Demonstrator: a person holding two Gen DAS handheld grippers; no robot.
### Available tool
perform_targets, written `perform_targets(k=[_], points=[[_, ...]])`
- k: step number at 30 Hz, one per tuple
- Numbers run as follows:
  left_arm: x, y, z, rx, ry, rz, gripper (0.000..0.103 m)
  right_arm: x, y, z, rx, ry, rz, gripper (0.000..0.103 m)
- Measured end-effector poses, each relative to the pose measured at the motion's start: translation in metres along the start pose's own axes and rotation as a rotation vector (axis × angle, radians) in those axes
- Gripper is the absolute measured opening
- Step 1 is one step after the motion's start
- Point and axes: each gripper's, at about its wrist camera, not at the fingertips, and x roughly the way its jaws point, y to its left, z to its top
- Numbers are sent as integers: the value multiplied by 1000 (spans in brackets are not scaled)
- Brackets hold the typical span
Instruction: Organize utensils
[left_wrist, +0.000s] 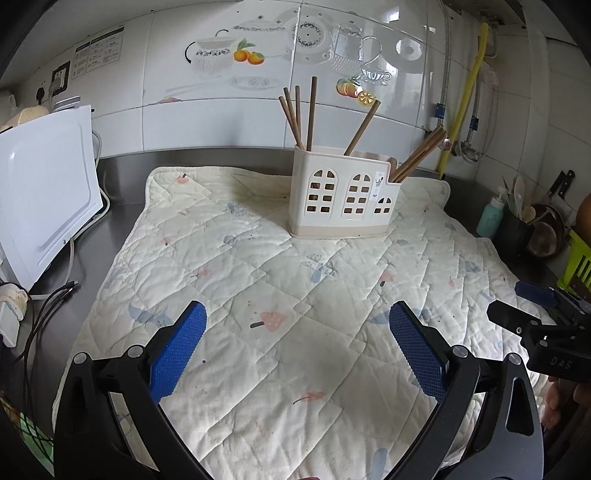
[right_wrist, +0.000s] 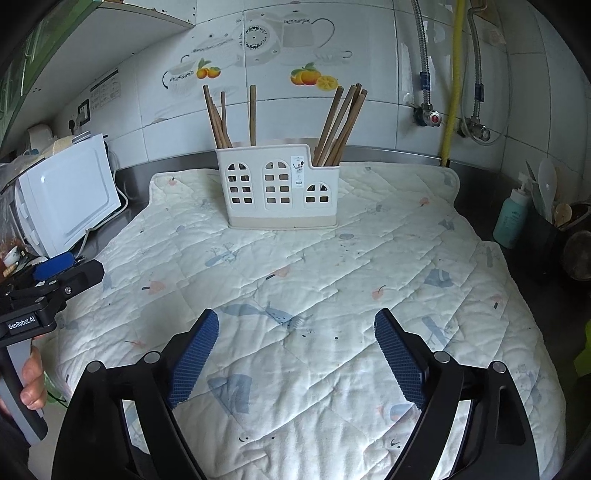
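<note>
A cream utensil holder (left_wrist: 341, 195) with window-shaped cutouts stands at the far side of a quilted mat (left_wrist: 280, 295); it also shows in the right wrist view (right_wrist: 279, 186). Brown wooden chopsticks (left_wrist: 297, 114) stand in its tall left compartment and more chopsticks (left_wrist: 417, 157) lean in its low right one, also seen from the right wrist (right_wrist: 341, 125). My left gripper (left_wrist: 297, 314) is open and empty above the near mat. My right gripper (right_wrist: 295, 321) is open and empty too; it also shows at the right edge of the left wrist view (left_wrist: 517, 306).
A white appliance (left_wrist: 44, 192) and cables (left_wrist: 48, 302) lie on the steel counter at left. A teal bottle (right_wrist: 515, 218), a dark pot of spoons (right_wrist: 554, 221) and a green rack (left_wrist: 580, 266) stand at right. The tiled wall with pipes (right_wrist: 452, 81) is behind.
</note>
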Motion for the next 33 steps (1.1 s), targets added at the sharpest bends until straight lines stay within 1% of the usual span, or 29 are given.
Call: perform_targets(k=[7, 13, 17, 27, 33], points=[[-1, 1, -4, -6, 5, -5, 98, 0, 2, 1, -3, 2, 3, 85], [-2, 3, -5, -11, 9, 3, 98, 0, 2, 1, 1, 3, 6, 88], [-1, 3, -6, -14, 14, 8, 98, 2, 2, 0, 2, 11, -7, 92], [0, 3, -8, -12, 22, 7, 98, 5, -4, -2, 17, 23, -13, 95], [0, 4, -10, -13, 29, 6, 98, 6, -6, -4, 23, 32, 10, 96]])
